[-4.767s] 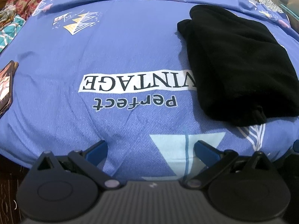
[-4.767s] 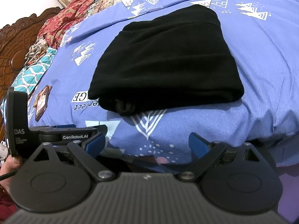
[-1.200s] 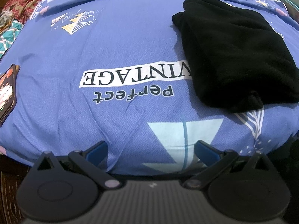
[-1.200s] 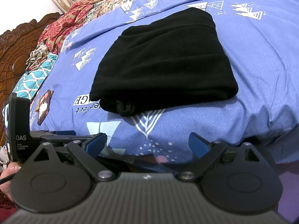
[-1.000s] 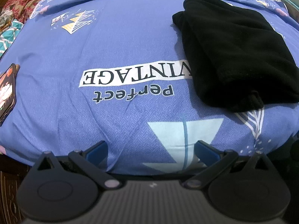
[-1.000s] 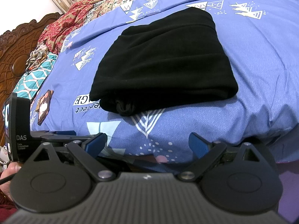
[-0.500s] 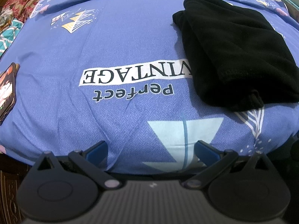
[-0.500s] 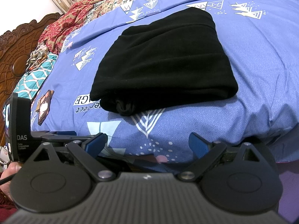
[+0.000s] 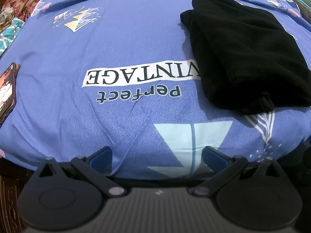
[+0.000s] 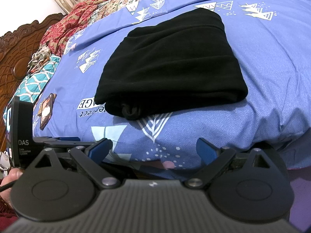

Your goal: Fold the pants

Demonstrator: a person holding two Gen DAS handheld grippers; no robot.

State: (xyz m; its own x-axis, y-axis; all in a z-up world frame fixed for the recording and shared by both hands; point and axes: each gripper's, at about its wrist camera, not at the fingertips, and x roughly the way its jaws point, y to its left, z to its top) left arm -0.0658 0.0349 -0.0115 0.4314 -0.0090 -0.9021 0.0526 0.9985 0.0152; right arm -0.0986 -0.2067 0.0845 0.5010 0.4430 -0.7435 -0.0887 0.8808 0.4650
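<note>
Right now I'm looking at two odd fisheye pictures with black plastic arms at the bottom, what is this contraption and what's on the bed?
Each picture comes from a camera mounted on a hand-held two-finger tool, looking forward along its blue-tipped fingers. One view shows the left tool, the other the right tool. Both are open and hold nothing, hovering at the bed's edge. On the blue printed bedsheet lies a folded black fleece pair of pants, untouched by either tool. A phone in a patterned case lies further along the sheet. The other tool's black body shows at the left of the right view.

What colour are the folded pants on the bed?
Plain black, no visible pattern. The pants show best in the right wrist view.
</note>
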